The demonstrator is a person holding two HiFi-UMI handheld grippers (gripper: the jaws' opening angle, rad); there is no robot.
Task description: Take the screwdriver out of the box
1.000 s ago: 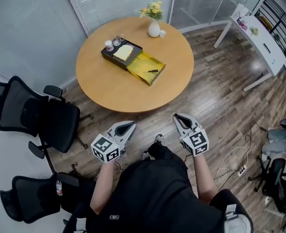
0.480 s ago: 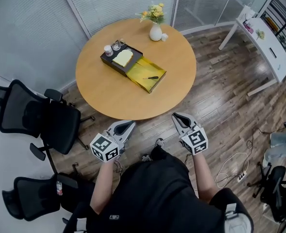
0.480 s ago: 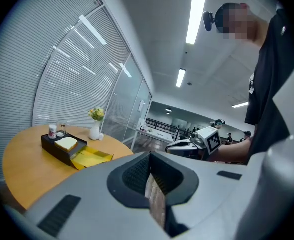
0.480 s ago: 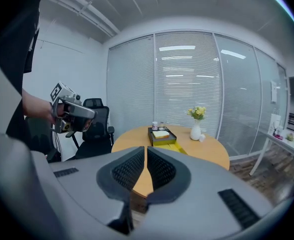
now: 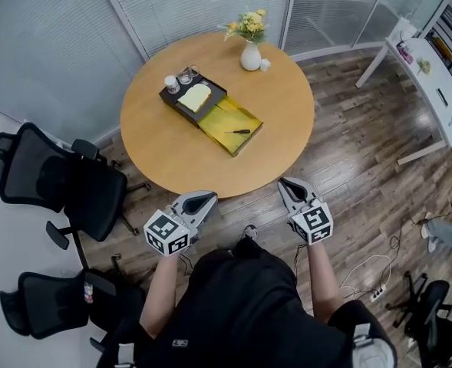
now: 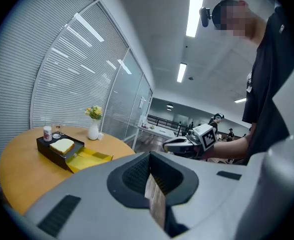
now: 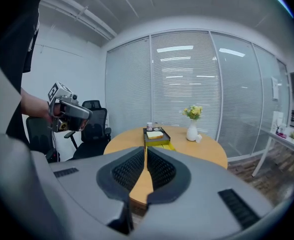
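— Left tongs (image 5: 202, 198), right tongs (image 5: 289, 185): state?
— Both closed, nothing held, off the table's (image 5: 179, 156) near edge.
— Screwdriver (image 5: 239, 132)?
— Lying in the yellow box (image 5: 222, 113) on the table, beside a dark tray (image 5: 176, 100), well apart from both tongs.

- A round wooden worktop (image 5: 172, 156) stood on a plank floor.
- A black tray (image 5: 181, 113) lay on the worktop's far left part, one side touching an open yellow box (image 5: 224, 113) that reached toward the middle.
- A white vase (image 5: 250, 57) of yellow flowers stood upright near the far edge, a small white cup (image 5: 265, 65) just beside it.
- A small jar (image 5: 171, 84) and a glass (image 5: 186, 74) stood at the tray's far corner; whether on the tray or the worktop could not be told.
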